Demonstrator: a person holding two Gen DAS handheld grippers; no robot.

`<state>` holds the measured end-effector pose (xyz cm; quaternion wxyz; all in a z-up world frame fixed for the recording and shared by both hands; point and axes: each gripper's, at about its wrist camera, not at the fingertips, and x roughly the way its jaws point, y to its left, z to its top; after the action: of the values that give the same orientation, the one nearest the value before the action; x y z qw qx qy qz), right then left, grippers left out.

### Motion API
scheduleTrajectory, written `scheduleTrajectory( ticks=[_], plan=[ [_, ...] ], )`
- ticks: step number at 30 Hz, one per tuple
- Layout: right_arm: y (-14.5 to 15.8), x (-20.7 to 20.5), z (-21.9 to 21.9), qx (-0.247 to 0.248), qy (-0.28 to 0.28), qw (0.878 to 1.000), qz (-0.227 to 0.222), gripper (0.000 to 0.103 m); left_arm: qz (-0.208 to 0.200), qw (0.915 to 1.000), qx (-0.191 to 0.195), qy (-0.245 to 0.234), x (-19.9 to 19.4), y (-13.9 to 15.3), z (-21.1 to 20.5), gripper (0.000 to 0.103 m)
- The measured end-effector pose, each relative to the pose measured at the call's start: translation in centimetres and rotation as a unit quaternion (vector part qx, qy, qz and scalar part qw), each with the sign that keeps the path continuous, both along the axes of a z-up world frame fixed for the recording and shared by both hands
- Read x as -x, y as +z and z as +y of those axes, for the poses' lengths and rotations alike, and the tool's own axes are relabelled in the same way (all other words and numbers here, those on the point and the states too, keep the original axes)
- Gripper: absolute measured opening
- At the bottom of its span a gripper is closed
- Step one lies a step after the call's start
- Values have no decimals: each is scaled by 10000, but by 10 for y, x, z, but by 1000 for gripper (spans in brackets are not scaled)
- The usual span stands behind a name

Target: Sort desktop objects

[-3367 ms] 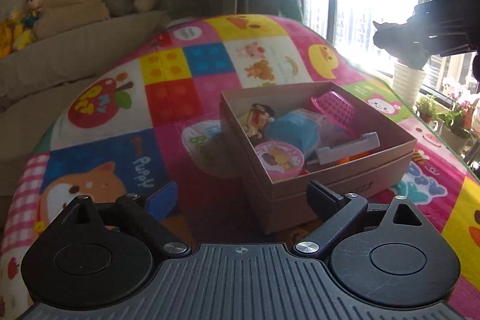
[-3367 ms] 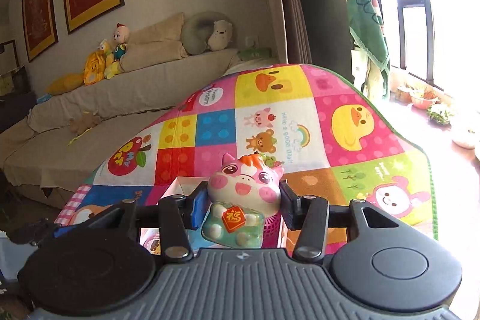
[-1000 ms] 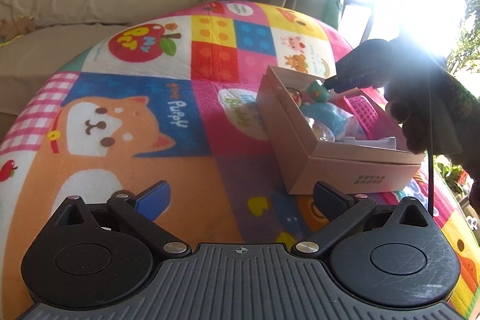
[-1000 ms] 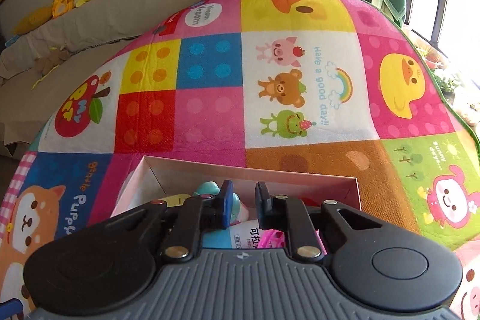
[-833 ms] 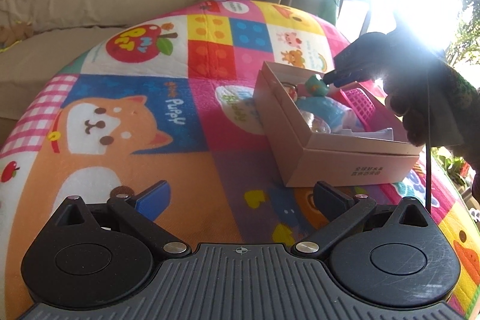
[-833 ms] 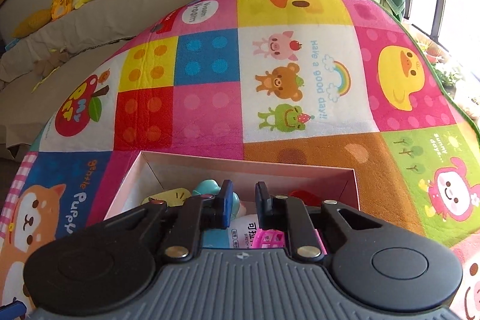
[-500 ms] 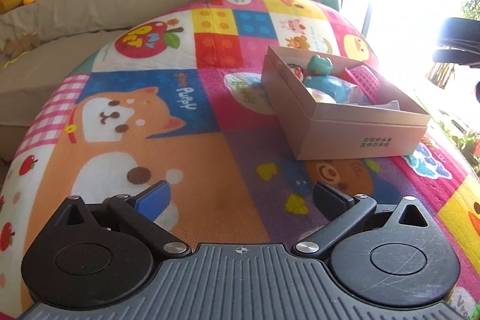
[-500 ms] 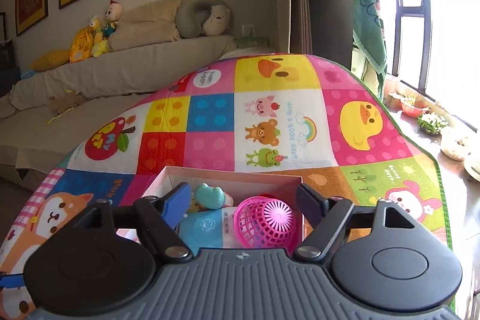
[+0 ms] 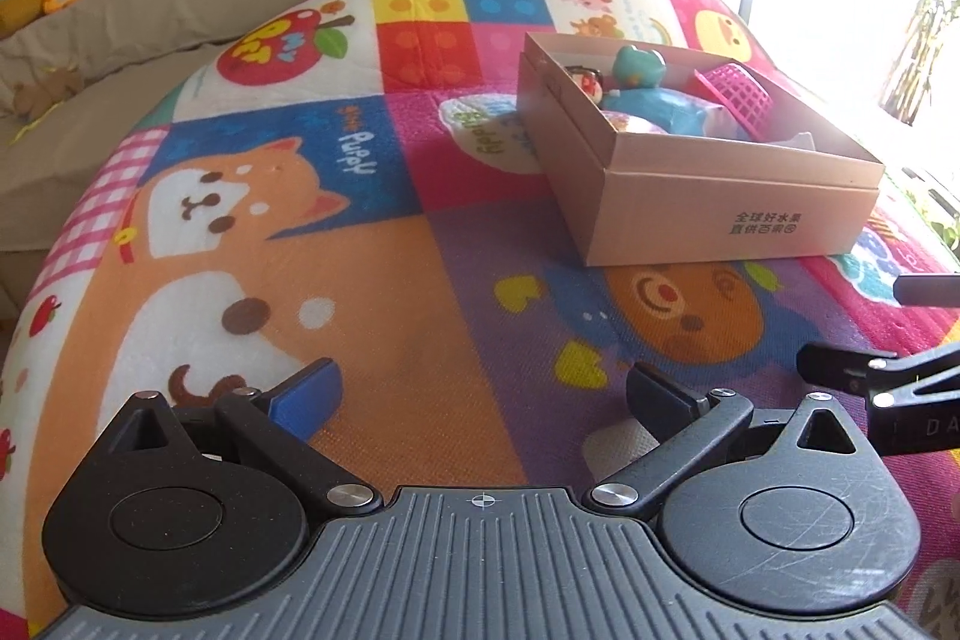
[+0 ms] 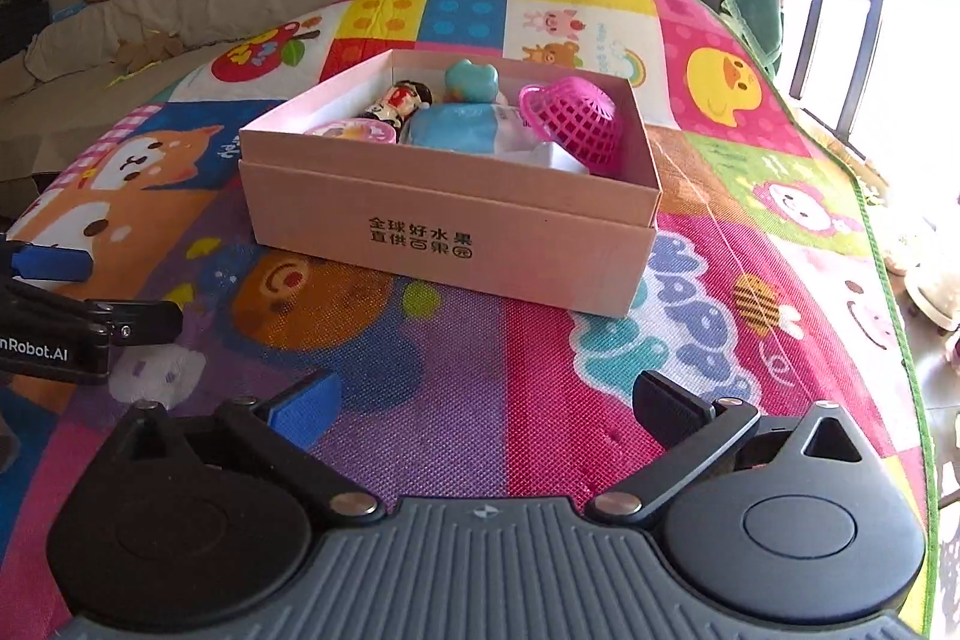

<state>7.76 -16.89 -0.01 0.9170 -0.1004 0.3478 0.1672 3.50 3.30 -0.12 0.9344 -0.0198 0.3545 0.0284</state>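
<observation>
1. On the mat (image 10: 480,376), the box (image 10: 456,226) sits ahead of both tools, holding a teal toy (image 10: 472,81), a figurine (image 10: 401,99), a blue pack (image 10: 462,127) and a pink basket (image 10: 573,115).
2. Your left hand-held gripper (image 9: 480,388) and right hand-held gripper (image 10: 486,400) both gape wide, holding nothing.
3. Risk: the basket leans on the far-right wall, its rim near the box's edge; bump the box and it may tip out.
4. Risk: the two tools hang close side by side; swing either across and they could knock together.
5. No loose item shows on the mat; anything beneath the tools is hidden, so look before you lower.
</observation>
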Motion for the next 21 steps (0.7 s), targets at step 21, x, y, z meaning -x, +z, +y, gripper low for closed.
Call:
scheduleTrajectory(
  ticks=[21],
  plan=[
    [-9,-13,-2,-444,-557,9974,-59,103,43,9999,-115,99,-11,-1,-5,103]
  ],
)
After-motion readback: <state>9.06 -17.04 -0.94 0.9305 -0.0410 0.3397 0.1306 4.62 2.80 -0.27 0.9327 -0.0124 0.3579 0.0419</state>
